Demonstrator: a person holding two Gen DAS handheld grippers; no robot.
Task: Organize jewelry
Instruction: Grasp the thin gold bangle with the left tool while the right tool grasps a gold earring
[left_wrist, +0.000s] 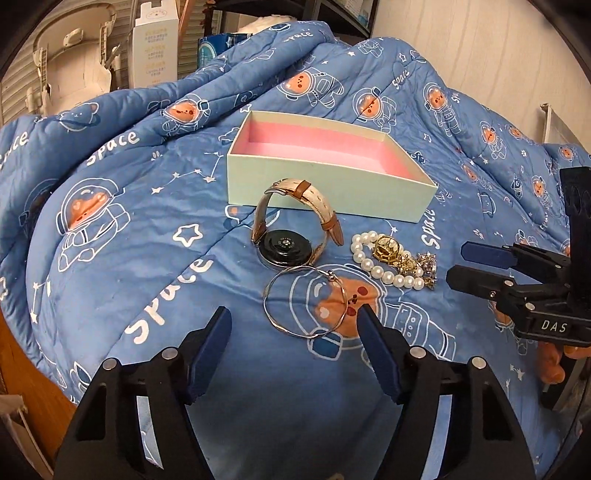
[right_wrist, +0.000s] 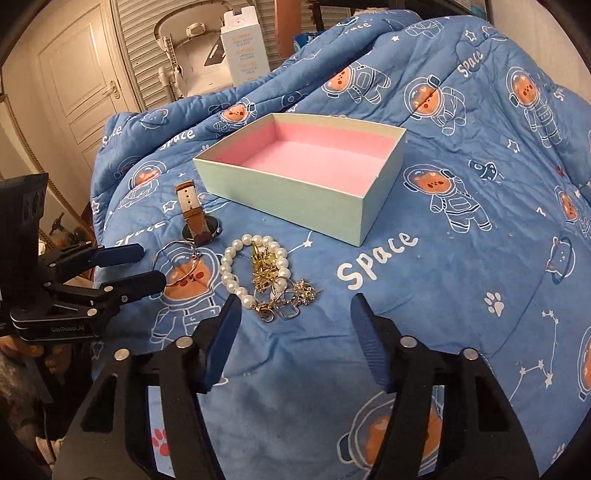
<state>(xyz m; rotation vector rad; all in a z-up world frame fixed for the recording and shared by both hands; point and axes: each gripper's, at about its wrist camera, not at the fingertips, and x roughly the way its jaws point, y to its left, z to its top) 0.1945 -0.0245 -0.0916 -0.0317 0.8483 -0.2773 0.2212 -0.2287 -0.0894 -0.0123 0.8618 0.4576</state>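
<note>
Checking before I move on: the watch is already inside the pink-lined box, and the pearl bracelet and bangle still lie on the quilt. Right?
Not quite. The watch is not in the pink-lined box; the left wrist view shows it on the quilt just in front of the box, which holds nothing. The pearl bracelet and bangle do lie on the quilt.

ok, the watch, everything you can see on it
The watch lies on the blue quilt just in front of the pink-lined box, round dark case back facing up. Its strap, cream outside and brown at the tip and keeper, looks like leather and stands up in a buckled loop. The thin bangle lies against the case; neither gripper touches it.
</note>
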